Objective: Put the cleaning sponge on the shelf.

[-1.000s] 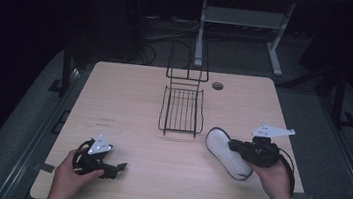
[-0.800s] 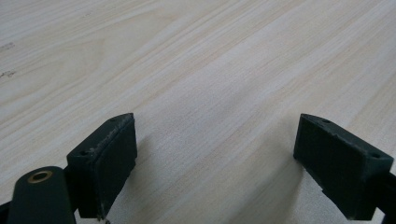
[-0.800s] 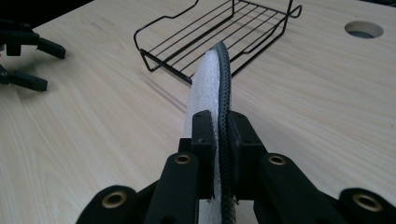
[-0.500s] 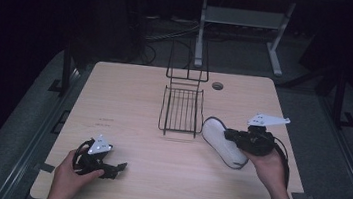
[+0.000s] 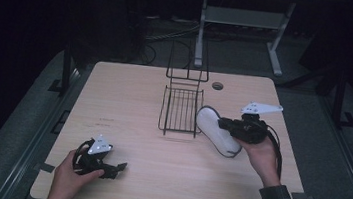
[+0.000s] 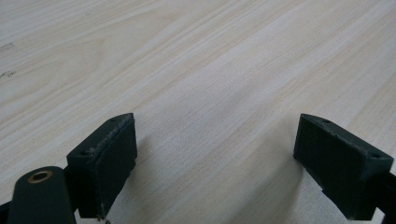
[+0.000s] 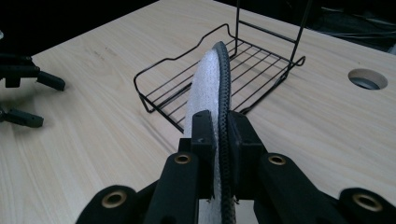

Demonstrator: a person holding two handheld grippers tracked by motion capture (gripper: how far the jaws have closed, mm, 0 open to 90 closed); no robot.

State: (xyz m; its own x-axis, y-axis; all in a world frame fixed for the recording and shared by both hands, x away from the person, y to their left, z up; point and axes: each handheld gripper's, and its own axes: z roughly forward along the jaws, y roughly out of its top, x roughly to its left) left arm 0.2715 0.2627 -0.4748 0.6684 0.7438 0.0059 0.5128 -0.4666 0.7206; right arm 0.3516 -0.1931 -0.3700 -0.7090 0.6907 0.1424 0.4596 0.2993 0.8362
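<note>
Idling: left gripper (image 5: 117,167) sits low at the near left of the surface (image 5: 130,89), fingers (image 6: 108,161) spread wide with bare wood between them.
Rack: wire rack (image 5: 181,109) stands mid-surface, flat tray toward the person, tall back frame on the far side, open from above and from the near edge.
Slipper: white slipper (image 5: 217,129) is up off the surface, just right of the rack's near right corner, on edge, with its dark sole rim showing in the right gripper view.
Grip: right gripper (image 7: 218,135) has its fingers (image 7: 201,140) pinching the slipper at the heel end.
Axis: long axis runs from the fingers straight toward the rack, toe leading.
Nearer hand: right, by far.
Room: my read is a short leftward carry and a lay-flat; the tray's front lip and back frame are the edges to mind.
</note>
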